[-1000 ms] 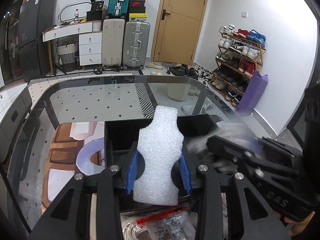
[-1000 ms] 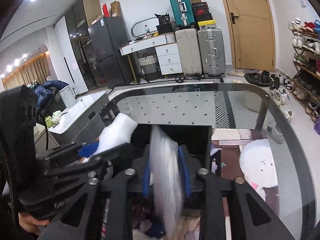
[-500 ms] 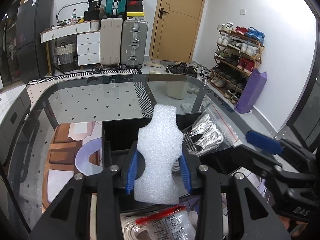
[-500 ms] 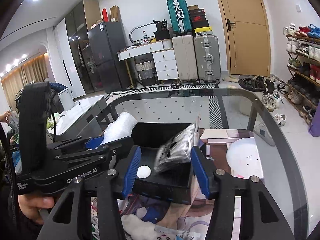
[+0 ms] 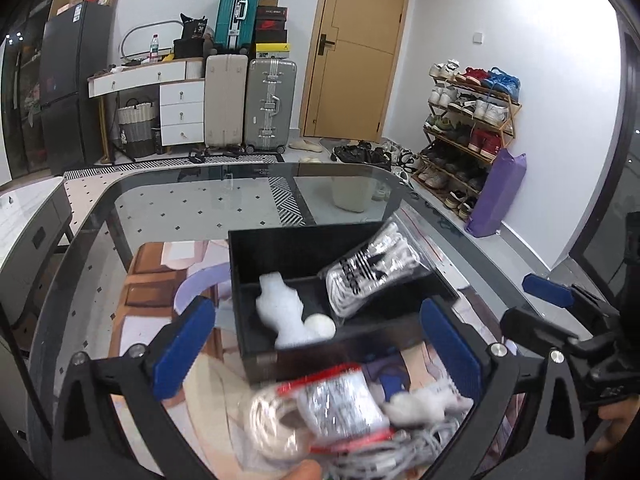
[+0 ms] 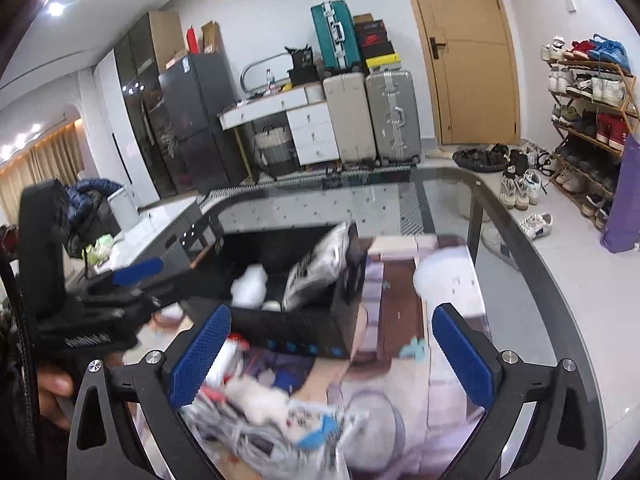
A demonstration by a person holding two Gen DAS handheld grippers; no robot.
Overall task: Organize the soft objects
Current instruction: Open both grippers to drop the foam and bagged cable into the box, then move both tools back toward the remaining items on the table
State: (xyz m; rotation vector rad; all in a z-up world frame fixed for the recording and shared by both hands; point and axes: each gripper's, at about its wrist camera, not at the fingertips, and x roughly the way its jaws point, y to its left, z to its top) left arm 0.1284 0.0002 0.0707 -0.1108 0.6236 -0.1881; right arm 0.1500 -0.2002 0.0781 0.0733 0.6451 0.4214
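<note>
Foam piece (image 5: pixel 284 314) lies lengthwise in box (image 5: pixel 256 248), probably narrow end rearward.

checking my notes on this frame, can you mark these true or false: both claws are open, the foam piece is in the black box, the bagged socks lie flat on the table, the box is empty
Both claws are open: true, left claw and right claw grip nothing.
The foam piece is in the black box: true.
The bagged socks lie flat on the table: false, they lean in the box.
The box is empty: false, it holds foam, socks and a white ball.
</note>
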